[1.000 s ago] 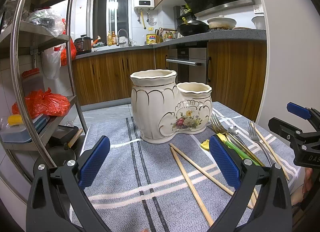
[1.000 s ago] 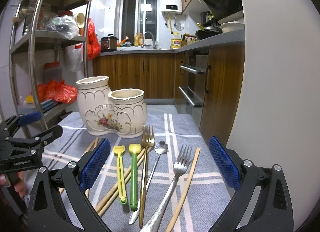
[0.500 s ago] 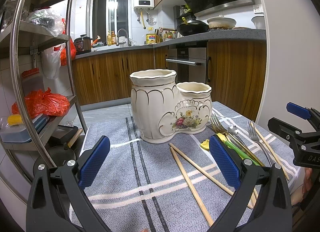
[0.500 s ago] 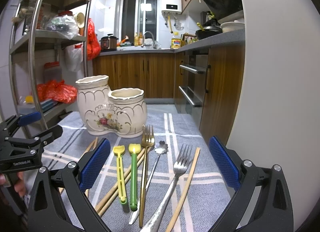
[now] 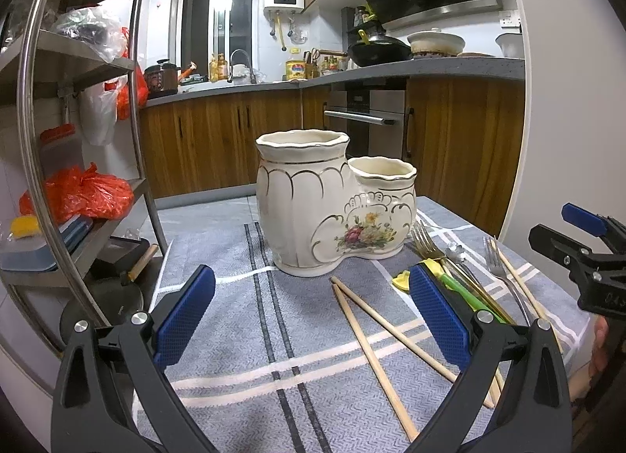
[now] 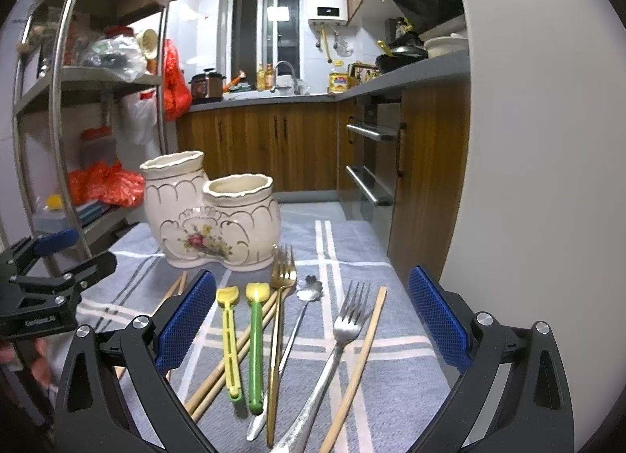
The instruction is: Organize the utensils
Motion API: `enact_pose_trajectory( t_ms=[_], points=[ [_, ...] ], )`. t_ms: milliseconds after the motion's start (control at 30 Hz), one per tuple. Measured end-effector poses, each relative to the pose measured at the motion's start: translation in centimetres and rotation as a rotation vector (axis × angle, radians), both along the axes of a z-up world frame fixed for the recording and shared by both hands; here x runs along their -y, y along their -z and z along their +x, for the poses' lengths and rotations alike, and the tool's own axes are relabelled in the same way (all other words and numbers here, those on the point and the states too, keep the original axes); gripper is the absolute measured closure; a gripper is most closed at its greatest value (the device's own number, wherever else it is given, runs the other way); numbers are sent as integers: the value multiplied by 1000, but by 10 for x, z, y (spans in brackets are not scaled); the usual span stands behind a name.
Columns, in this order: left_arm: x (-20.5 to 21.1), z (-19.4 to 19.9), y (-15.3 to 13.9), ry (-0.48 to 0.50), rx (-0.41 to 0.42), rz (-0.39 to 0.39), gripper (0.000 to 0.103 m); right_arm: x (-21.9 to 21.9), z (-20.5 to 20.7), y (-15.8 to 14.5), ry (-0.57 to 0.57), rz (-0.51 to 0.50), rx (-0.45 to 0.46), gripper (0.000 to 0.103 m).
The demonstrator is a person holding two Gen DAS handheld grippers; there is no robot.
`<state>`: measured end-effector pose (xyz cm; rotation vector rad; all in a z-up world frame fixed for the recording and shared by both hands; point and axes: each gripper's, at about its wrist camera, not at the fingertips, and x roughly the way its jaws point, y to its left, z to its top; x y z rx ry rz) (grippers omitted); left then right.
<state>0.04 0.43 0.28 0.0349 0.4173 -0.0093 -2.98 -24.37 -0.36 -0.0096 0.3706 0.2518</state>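
Observation:
A cream double ceramic utensil holder (image 5: 332,202) (image 6: 211,214) stands on the grey striped cloth (image 5: 234,335), both cups empty as far as I see. In front of it lie wooden chopsticks (image 5: 371,339), a yellow utensil (image 6: 229,339), a green-handled utensil (image 6: 255,351), a gold fork (image 6: 278,320), a small spoon (image 6: 301,316), a silver fork (image 6: 340,339) and one more chopstick (image 6: 360,363). My left gripper (image 5: 311,320) is open and empty, left of the utensils. My right gripper (image 6: 311,324) is open and empty above them.
A metal shelf rack (image 5: 47,140) with bags and boxes stands at the left of the table. A white wall (image 6: 528,140) runs along the right edge. Kitchen cabinets and an oven (image 5: 364,120) lie beyond the table.

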Motion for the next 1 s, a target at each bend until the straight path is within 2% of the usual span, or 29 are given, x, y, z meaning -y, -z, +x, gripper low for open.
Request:
enact_pose_trajectory(
  t_ms=[100, 200, 367, 400, 533, 667, 800, 1000],
  points=[
    [1, 2, -4, 15, -10, 6, 5, 6, 5, -1, 26, -4, -10, 5],
    [2, 11, -4, 25, -70, 15, 5, 16, 14, -1, 71, -23, -23, 5],
    [2, 18, 4, 57, -142, 11, 5, 37, 38, 8, 122, -33, -131, 7],
    [2, 19, 5, 63, -150, 4, 5, 38, 41, 11, 128, -41, -152, 10],
    [3, 22, 14, 77, -205, -20, 5, 39, 53, 34, 123, -83, -290, 44],
    [11, 22, 22, 92, -259, -6, 6, 38, 49, 42, 85, -82, -341, 52],
    [25, 19, 32, 116, -314, 47, 25, 34, 46, 45, 57, -86, -380, 61],
    [33, 16, 43, 135, -382, 88, 49, 30, 49, 49, 38, -86, -425, 65]
  ],
)
